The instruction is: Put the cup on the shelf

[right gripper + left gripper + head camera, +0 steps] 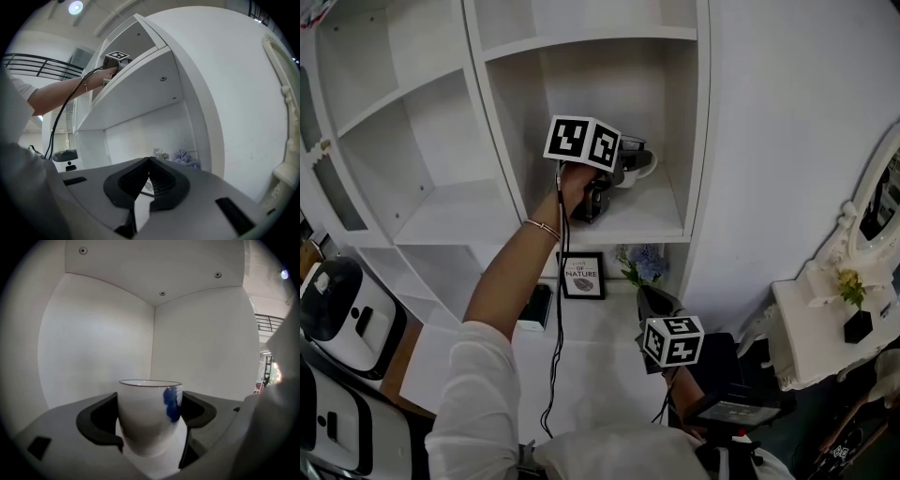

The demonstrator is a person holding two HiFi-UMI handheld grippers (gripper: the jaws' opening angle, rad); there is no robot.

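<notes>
A white cup with a blue mark stands upright in the right-hand compartment of the white shelf unit. My left gripper reaches into that compartment, and its black pads are closed against both sides of the cup. The cup's base is at the level of the white shelf board; I cannot tell whether it touches. My right gripper hangs low, below the shelf, with its jaws shut on nothing. In the right gripper view the left gripper's marker cube shows up at the shelf.
Below the shelf board stand a framed card and blue flowers, with a dark phone beside them. A white dresser with a small black pot is at the right. White appliances sit at the left.
</notes>
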